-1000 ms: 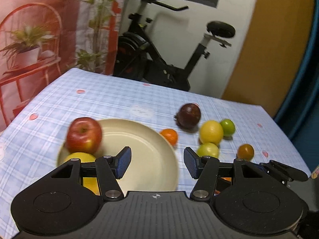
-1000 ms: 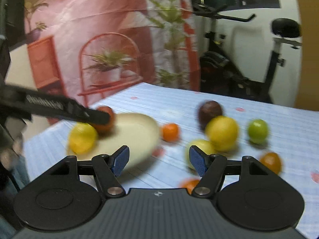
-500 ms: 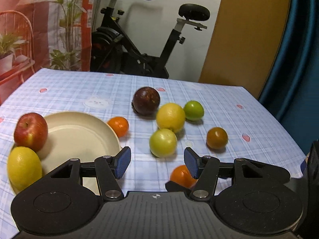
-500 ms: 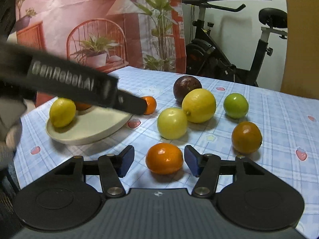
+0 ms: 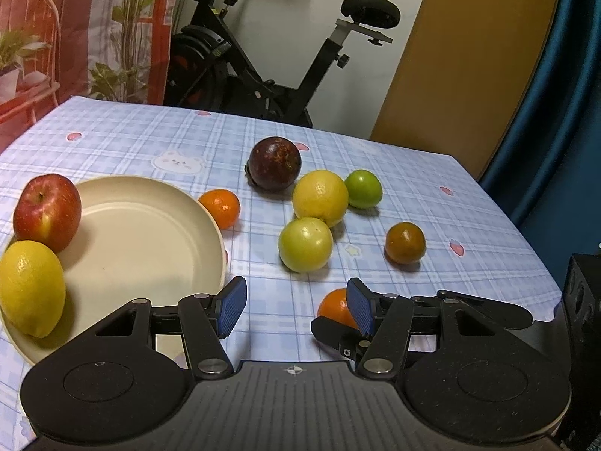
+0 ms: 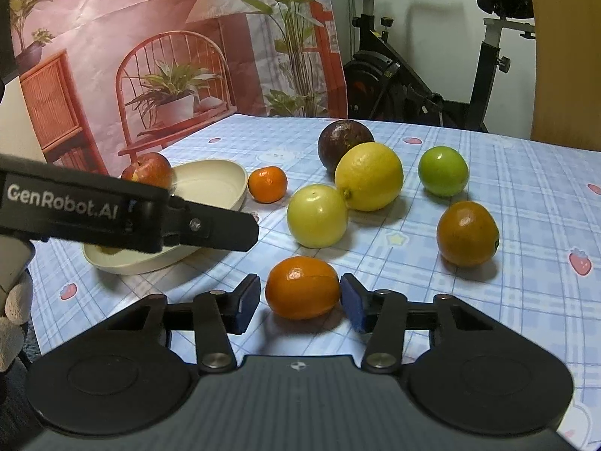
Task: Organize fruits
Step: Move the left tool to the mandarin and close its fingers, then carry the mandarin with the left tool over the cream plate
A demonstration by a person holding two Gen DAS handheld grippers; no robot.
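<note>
Right gripper [image 6: 300,302], lower centre of frame, jaws closing on orange [image 6: 302,292] lying directly between pads, long axis crosswise; left pad short of contact. Left gripper [image 5: 296,308] empty, fingers apart.

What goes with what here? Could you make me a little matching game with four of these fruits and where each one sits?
1. red apple
2. orange
3. dark purple fruit
4. green lime

A. behind the big lemon, farthest back
B. between the right claw pads
C. on the cream plate
D. just right of the big lemon

Pairs: 1-C, 2-B, 3-A, 4-D
</note>
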